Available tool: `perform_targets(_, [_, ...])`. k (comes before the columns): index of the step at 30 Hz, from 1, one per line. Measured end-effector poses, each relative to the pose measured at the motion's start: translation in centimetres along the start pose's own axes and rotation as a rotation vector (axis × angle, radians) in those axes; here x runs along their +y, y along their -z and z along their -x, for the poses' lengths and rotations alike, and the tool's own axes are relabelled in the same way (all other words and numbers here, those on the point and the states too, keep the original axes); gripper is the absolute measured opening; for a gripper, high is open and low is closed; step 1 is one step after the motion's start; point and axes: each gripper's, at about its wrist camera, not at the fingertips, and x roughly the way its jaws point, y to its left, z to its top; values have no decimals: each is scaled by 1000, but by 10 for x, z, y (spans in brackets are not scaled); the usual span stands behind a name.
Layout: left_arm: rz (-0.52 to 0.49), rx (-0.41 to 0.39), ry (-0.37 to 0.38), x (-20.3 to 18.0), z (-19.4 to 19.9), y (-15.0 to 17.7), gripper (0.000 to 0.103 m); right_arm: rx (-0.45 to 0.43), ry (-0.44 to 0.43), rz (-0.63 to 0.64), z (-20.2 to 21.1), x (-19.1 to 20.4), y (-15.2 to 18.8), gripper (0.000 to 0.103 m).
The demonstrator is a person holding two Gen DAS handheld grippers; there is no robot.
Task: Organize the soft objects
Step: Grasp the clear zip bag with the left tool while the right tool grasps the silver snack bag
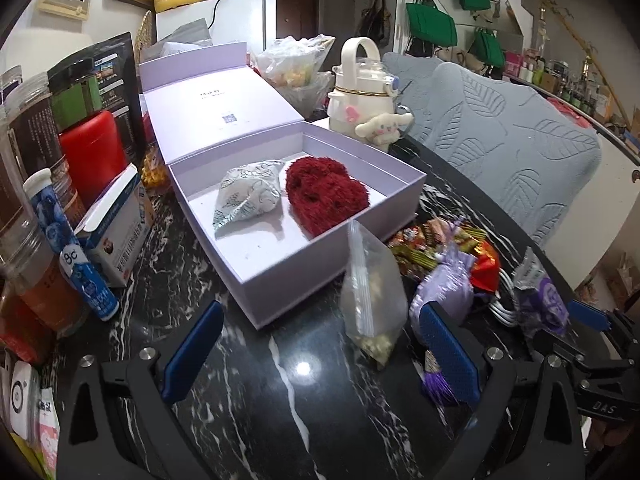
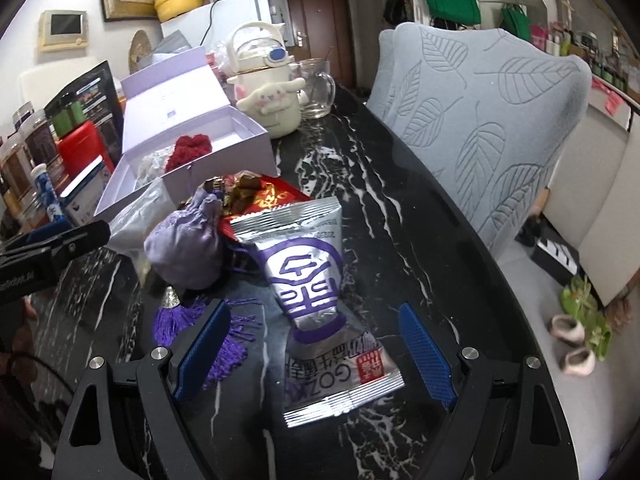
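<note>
An open lavender box (image 1: 256,304) on the black marble table holds a patterned fabric pouch (image 1: 248,196) and a red fuzzy piece (image 1: 326,196). In front of the box stands a clear zip bag (image 1: 370,292), between the fingers of my open left gripper (image 1: 322,309) but touching neither pad. A purple satin pouch (image 2: 186,244) with a tassel (image 2: 224,336) lies to its right. My right gripper (image 2: 312,309) is open astride a silver foil packet (image 2: 316,280) with purple print, and its pads are clear of the packet.
Jars, a red canister (image 1: 94,152), a blue tube (image 1: 76,256) and a medicine carton (image 1: 116,240) crowd the left side. A white kettle with a plush dog (image 2: 272,104) and a glass mug (image 2: 318,88) stand behind the box. Snack wrappers (image 1: 432,244) lie beside it. A grey leaf-patterned chair (image 2: 480,112) borders the table's right edge.
</note>
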Motion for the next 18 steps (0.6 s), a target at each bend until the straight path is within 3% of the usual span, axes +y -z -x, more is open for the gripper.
perform_targets(11, [6,35,6,4,-34,-13,100,42,-12,-7,-20,-7,-7,87])
perform_targets(14, [-16,24,-27,2,-38,-14,99,53,-11,-12,-25,-10,-7,87])
perform_targets(18, [-8,20,-5,5,-32,-17,96,84,-26,-30,-33,-13,-9,87])
